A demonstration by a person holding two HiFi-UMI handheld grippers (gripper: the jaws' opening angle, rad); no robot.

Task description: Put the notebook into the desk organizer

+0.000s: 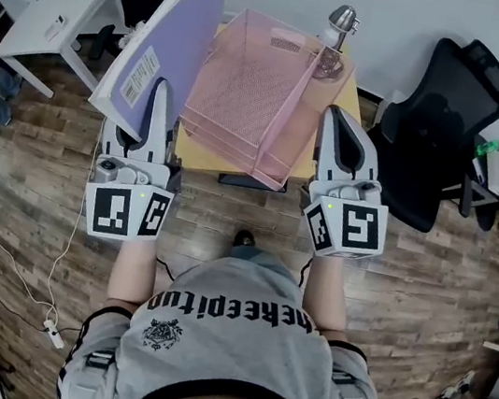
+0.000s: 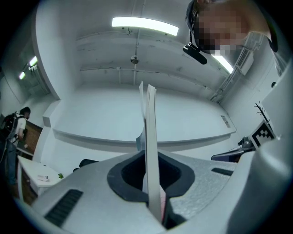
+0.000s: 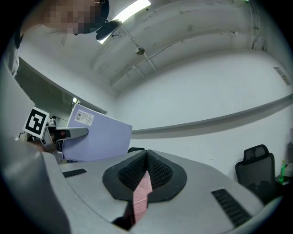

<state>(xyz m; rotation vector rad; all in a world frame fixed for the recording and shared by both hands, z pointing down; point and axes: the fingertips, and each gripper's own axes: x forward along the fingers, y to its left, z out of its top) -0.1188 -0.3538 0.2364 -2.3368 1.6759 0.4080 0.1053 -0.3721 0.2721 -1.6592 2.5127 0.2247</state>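
On my feed the left gripper (image 1: 162,96) has its fingers (image 2: 82,196) clamped on the lower edge of 1 notebook (image 1: 168,33). It is a thin, flat book with a smooth lavender cover, a white barcode label and white page edges. It stands tilted up above the floor (image 1: 37,168) of wood planks, just left of the desk organizer (image 1: 253,90). The organizer is 1 pink wire-mesh tray, rectangular and open-topped, tipped at an angle over the small pale wooden table (image 1: 197,159). The right gripper (image 1: 336,123) has its fingers (image 3: 215,192) pinched on the tray's right mesh wall. I cannot tell whether the tray touches the table. I count 2 black padded office chairs (image 1: 434,144) and 1 white desk (image 1: 48,18).
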